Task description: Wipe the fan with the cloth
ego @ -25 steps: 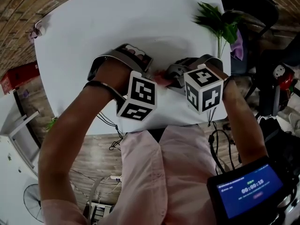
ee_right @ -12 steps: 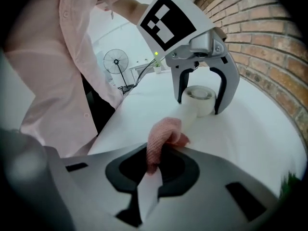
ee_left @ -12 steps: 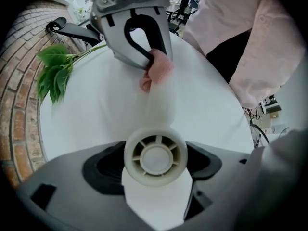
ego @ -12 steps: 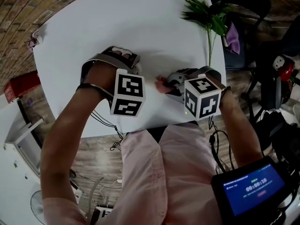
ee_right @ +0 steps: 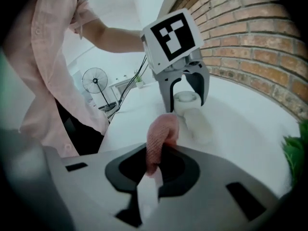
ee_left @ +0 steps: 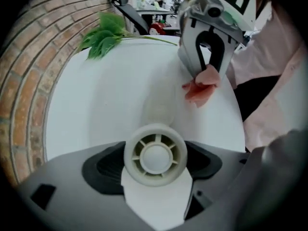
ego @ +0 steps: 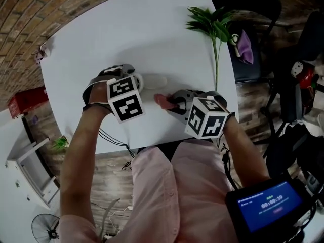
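1. Since a second ago the grippers have spread slightly apart, and more cloth shows between the cubes.
2. Left gripper [ego: 132, 78]: clamped on the round head of the white fan [ee_left: 155, 154]. The fan body lies on the table [ego: 126, 29], mid near edge.
3. Right gripper [ego: 174, 101]: pinching the pink cloth [ee_right: 161, 134] just beside the fan body. Can't tell if they touch.
4. Green sprig [ego: 207, 22] at the far right corner.

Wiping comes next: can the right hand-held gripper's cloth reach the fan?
Probably yes: the left hand-held gripper holds the fan, and only bare table separates it from the cloth in the right hand-held gripper.
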Demonstrator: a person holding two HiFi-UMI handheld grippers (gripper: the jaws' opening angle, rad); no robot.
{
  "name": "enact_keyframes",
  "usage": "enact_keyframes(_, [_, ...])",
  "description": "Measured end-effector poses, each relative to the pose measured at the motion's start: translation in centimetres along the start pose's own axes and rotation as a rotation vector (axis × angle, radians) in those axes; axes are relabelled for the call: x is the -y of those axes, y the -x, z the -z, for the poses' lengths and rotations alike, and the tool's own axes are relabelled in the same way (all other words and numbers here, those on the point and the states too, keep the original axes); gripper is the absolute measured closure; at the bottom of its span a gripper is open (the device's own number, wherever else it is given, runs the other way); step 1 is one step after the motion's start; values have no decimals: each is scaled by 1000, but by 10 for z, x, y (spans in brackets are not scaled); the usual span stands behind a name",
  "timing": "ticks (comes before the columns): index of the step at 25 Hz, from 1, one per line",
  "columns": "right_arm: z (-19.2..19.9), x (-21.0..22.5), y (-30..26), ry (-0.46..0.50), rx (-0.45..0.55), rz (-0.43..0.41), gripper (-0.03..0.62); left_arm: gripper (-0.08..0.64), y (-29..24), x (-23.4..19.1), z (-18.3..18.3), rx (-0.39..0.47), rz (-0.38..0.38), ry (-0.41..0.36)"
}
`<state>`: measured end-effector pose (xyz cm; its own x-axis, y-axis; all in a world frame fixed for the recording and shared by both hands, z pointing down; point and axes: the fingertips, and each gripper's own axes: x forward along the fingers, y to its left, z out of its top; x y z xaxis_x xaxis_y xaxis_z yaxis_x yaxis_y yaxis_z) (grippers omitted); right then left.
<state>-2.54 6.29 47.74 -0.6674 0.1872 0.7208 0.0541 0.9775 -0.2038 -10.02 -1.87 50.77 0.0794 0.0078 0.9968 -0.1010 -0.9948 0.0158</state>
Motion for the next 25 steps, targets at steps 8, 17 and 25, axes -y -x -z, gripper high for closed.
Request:
enact_keyframes(8, [-25,6,48,-129,170,142,541,179,68,7,0,297,-152,429])
enact_keyframes(17, [-154,45,157,-94,511,442,538,186,282,-9,-4,972,-727,858])
enact_keyframes(25, [-257,19,227,-77,720,758,531,469,409,39,40,1256,-1128,984])
